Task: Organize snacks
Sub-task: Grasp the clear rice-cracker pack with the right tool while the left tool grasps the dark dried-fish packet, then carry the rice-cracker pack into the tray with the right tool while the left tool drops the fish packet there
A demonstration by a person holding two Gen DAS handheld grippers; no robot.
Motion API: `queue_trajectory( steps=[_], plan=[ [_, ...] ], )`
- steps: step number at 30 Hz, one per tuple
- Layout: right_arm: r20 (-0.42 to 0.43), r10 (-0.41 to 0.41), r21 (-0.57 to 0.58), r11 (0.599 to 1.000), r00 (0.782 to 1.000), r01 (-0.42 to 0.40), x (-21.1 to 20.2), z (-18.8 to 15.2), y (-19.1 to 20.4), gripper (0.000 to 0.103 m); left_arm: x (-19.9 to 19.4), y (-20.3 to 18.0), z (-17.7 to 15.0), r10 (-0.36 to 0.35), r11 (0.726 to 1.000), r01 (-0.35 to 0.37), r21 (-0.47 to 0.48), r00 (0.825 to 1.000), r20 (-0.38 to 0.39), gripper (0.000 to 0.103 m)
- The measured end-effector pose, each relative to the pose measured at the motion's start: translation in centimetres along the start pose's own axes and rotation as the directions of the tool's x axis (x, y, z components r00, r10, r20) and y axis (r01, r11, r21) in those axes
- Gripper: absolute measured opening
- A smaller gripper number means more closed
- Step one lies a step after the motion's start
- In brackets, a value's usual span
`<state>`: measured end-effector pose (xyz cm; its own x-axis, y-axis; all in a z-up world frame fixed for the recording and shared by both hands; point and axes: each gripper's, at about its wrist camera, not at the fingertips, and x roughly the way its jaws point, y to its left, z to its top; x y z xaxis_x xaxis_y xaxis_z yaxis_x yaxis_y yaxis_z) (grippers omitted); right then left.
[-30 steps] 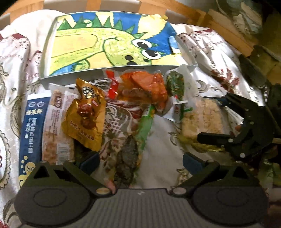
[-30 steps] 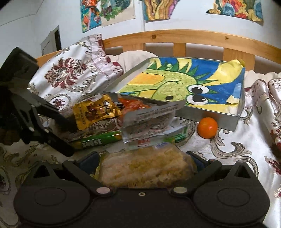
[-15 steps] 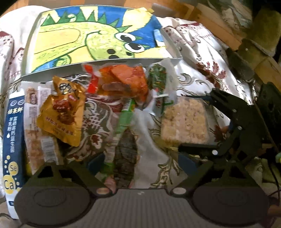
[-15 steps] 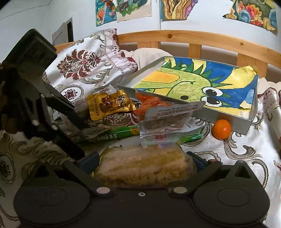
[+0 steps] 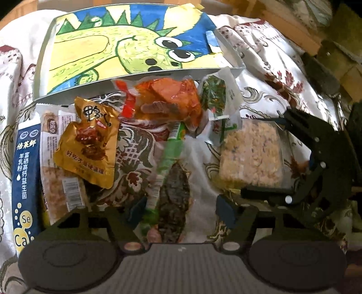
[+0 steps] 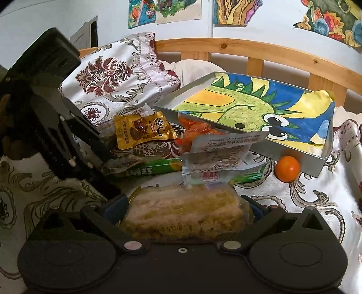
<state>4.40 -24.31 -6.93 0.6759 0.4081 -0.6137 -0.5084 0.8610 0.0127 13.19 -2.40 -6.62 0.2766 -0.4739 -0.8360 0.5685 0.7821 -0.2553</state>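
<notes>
- We clamp our right gripper on a clear-wrapped, crumbly yellow rice cake block, its ends pressed against both blue pads, at the near side of the patterned bedspread.
- From the left wrist view, that same block shows as a flat, grainy rectangle in glossy film between the right gripper's black fingers.
- Our left gripper hangs with its fingers apart over a green-striped, dark seaweed pack; we cannot tell whether they touch it.
- Only the left view shows the tall navy milk-powder box at the left of the pile, and a crinkled gold foil pouch lying over a clear packet.
- Only the right view shows a small round orange touching the grey tray's near wall, the wooden headboard and paintings on the wall.
- Both views show the dinosaur drawing lining the shallow tray, with a shiny orange-red packet against its front wall.
</notes>
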Motion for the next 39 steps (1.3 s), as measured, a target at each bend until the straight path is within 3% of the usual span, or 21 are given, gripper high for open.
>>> queue_trajectory(
  steps=[3,19,32,39],
  plan=[
    [0.000,-0.004,-0.011,1.000,1.000,0.004,0.0,0.0,0.1,0.102,0.0,0.2,0.0,0.029,0.999,-0.029,-0.021,1.000,-0.001,0.053],
    [0.008,-0.072,-0.104,0.992,0.997,0.072,-1.3,0.2,1.5,0.094,-1.8,-0.6,-1.6,0.049,0.995,-0.046,-0.094,0.998,0.029,0.047],
    [0.033,-0.120,-0.081,0.989,0.992,0.122,-3.9,1.3,2.6,0.094,-4.1,-0.2,-4.4,-0.047,0.975,0.051,-0.216,0.999,0.024,0.047],
    [0.069,-0.130,-0.092,0.986,0.989,0.136,-4.4,1.6,3.3,0.094,-5.2,-0.9,-5.2,-0.065,0.969,0.082,-0.233,0.995,0.076,0.047]
  ],
)
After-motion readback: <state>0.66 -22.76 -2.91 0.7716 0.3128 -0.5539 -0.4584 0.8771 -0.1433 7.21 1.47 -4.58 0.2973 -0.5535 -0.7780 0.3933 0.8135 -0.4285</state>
